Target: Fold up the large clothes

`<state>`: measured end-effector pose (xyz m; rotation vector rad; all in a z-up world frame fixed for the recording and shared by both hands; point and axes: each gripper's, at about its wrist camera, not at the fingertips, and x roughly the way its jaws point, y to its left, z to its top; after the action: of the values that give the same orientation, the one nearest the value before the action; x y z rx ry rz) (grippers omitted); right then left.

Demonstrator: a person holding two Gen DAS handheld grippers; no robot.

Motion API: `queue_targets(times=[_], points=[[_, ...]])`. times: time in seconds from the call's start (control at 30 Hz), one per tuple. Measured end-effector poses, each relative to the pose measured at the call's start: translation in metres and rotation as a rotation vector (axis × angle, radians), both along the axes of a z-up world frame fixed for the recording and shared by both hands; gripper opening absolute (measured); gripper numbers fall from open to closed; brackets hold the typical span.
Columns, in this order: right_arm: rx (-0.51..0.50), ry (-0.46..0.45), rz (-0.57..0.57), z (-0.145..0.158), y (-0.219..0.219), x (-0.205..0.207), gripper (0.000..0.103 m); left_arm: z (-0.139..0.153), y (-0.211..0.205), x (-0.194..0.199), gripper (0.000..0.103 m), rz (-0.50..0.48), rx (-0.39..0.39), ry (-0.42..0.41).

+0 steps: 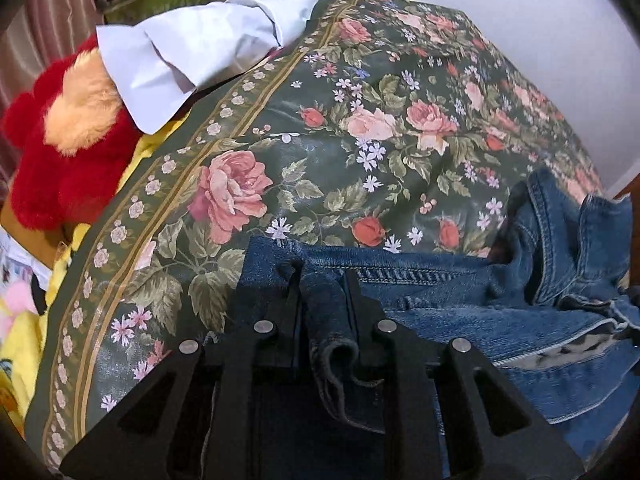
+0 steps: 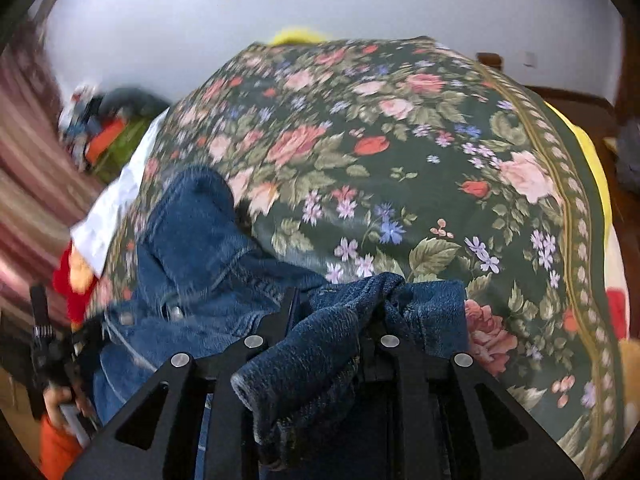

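1. Across the floral bedspread point(image 1: 360, 112), the denim jacket point(image 1: 480, 292) sags bunched between both tools near the close edge. If one side travels faster, I judge the fold would go crooked.
2. Right gripper point(image 2: 336, 312) is clamped on a thick denim wad, which could creep loose under the jacket's weight.
3. Left gripper point(image 1: 324, 284) pinches only a thin hem strip, the likeliest to slip.

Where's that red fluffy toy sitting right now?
The red toy lies at the left edge of the left wrist view, off the floral cover, right beside the white pillow. The right wrist view shows a sliver of it at far left.
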<state>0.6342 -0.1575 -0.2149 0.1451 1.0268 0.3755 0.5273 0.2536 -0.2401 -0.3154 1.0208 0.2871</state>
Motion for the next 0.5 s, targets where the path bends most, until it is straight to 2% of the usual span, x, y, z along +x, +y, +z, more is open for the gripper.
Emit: queue_targets(times=[0.2, 0.33, 0.37, 0.4, 0.43, 0.47, 0.5], points=[[-0.090, 0.014, 0.110, 0.010, 0.000, -0.018, 0.020, -0.001, -0.003, 0.001, 0.022, -0.040, 0.014, 0.039], [-0.134, -0.006, 0.128, 0.027, -0.006, -0.032, 0.023, -0.002, -0.009, 0.002, 0.022, -0.061, 0.055, 0.067], [-0.160, -0.015, 0.112, 0.031, -0.009, -0.034, 0.028, -0.002, -0.011, 0.003, 0.022, -0.062, 0.063, 0.074], [-0.211, -0.040, 0.081, 0.037, -0.013, -0.036, 0.039, -0.003, -0.012, 0.003, 0.022, -0.061, 0.070, 0.082], [-0.277, -0.088, 0.041, 0.044, -0.019, -0.040, 0.065, -0.003, -0.012, 0.003, 0.022, -0.060, 0.072, 0.089], [-0.336, -0.149, -0.009, 0.053, -0.027, -0.045, 0.075, -0.002, -0.012, 0.003, 0.022, -0.054, 0.071, 0.101], [-0.374, -0.188, -0.046, 0.059, -0.034, -0.049, 0.080, -0.001, -0.012, 0.002, 0.022, -0.050, 0.064, 0.107]])
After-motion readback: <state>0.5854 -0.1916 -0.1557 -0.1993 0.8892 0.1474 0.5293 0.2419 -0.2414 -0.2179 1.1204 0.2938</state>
